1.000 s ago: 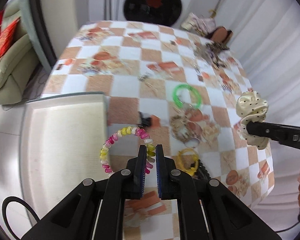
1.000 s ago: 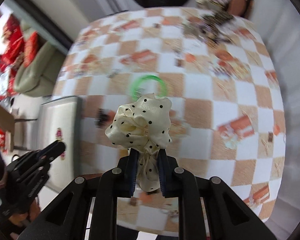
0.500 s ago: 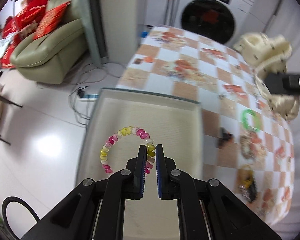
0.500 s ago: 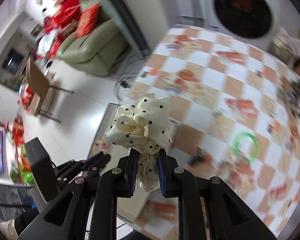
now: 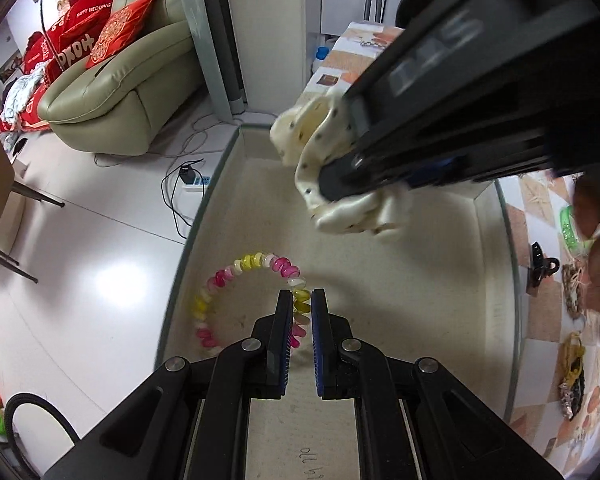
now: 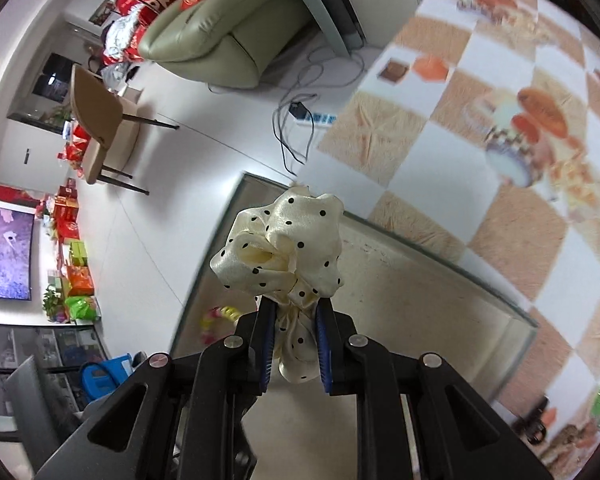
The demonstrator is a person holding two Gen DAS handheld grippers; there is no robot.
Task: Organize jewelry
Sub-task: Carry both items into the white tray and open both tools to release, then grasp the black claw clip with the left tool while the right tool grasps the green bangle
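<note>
My left gripper (image 5: 301, 304) is shut on a pink, yellow and white spiral bracelet (image 5: 236, 276) and holds it over the near left part of a cream tray (image 5: 380, 272). My right gripper (image 6: 295, 312) is shut on a cream polka-dot scrunchie (image 6: 284, 248) above the tray (image 6: 400, 300). In the left wrist view the scrunchie (image 5: 340, 184) and the right gripper's body hang over the tray's far side. The bracelet (image 6: 220, 318) shows partly in the right wrist view, below the scrunchie.
The tray sits at the left end of a checkered tablecloth (image 6: 480, 120). To the right lie a green bangle (image 5: 568, 224), a black hair clip (image 5: 540, 266) and a yellow hair tie (image 5: 572, 364). Beyond the table edge are the floor, a sofa (image 5: 120, 92) and a chair (image 6: 100, 128).
Both grippers have swung left from the jewelry pile to over the tray, each keeping its hold. The right gripper now hangs close in front of the left camera.
</note>
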